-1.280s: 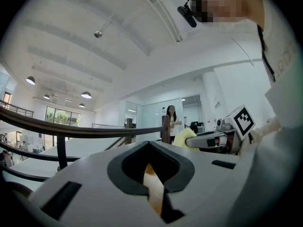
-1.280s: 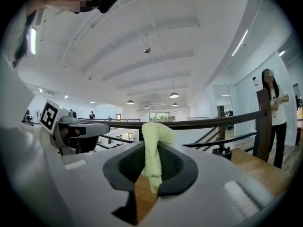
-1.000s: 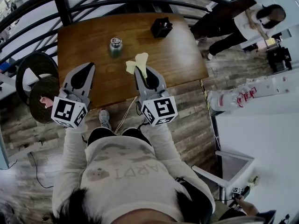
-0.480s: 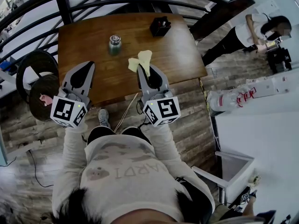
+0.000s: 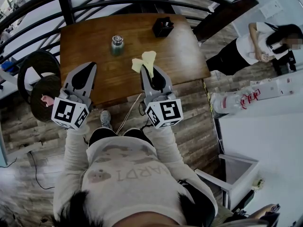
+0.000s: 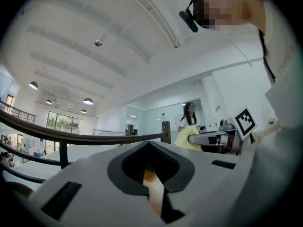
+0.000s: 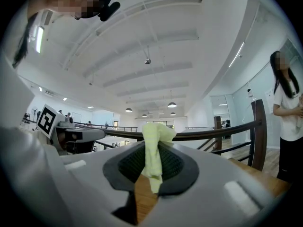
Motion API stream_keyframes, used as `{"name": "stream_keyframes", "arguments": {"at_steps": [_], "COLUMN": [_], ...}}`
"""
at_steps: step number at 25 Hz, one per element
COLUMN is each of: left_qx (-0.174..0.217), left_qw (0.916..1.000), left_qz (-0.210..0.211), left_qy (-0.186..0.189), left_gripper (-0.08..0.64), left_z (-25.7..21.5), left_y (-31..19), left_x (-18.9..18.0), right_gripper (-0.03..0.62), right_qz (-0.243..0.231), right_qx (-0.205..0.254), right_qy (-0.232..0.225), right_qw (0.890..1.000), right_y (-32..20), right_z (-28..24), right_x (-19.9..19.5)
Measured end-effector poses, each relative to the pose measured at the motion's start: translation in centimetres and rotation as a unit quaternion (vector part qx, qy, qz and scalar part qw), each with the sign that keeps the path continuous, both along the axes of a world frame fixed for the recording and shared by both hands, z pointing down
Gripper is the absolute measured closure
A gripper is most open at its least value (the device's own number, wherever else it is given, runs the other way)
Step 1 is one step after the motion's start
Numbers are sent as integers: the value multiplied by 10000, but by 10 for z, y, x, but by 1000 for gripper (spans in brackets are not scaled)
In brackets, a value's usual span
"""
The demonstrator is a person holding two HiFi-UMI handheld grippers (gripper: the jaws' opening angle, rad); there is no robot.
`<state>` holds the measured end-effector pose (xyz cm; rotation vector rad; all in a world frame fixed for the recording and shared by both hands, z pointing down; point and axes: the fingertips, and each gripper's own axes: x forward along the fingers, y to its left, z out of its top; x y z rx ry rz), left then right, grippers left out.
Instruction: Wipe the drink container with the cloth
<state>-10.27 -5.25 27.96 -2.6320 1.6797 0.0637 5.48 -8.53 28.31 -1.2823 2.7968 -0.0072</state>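
A small drink container (image 5: 117,45) with a metal lid stands upright on the far left part of the wooden table (image 5: 180,56). My right gripper (image 5: 149,71) is shut on a pale yellow cloth (image 5: 144,61), which sticks out past its tips over the table's middle; the cloth (image 7: 152,152) hangs between the jaws in the right gripper view. My left gripper (image 5: 87,69) is held near the table's front left edge, shut and holding nothing. The container lies ahead, between the two grippers, clear of both. The cloth (image 6: 188,139) also shows in the left gripper view.
A black box (image 5: 163,27) sits at the table's far right. A dark curved railing (image 5: 94,4) runs behind the table. A round black stool (image 5: 37,79) stands to the left. A person (image 5: 255,44) stands at the right on the plank floor.
Both grippers have stayed nearly still; the cloth tip has shifted slightly right. The person at the right has walked from behind the table's far corner toward the right edge.
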Motion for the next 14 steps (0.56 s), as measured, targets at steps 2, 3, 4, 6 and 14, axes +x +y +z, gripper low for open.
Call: {"name": "stream_keyframes", "arguments": {"at_steps": [2,3,4,6,14], "left_qx": [-4,0,11,36,74], "left_qw": [10000,10000,10000,10000,9999], "left_qz": [-1,-6,-23,-79,-111], "left_qy": [-8,-15,-16,4,82], "left_gripper": [558,558,558,558,558], "left_z": [-1,-1,-2,-2,-3], "left_y": [0,1,1,1,1], "left_x": [0,-1,-2,-5,-11], "right_gripper": [529,529,529,529,529], "right_qz": [4,3,2,1,4], "right_qx": [12,21,32,54,104], "right_qy": [-3,-6,-6,5,11], "right_qw": [10000,10000,10000,10000,9999], "right_y": [0,0,1,1,2], "right_z": [-1,-2,-2,-4,-7], "right_x": [0,0,0,-1,-5]}}
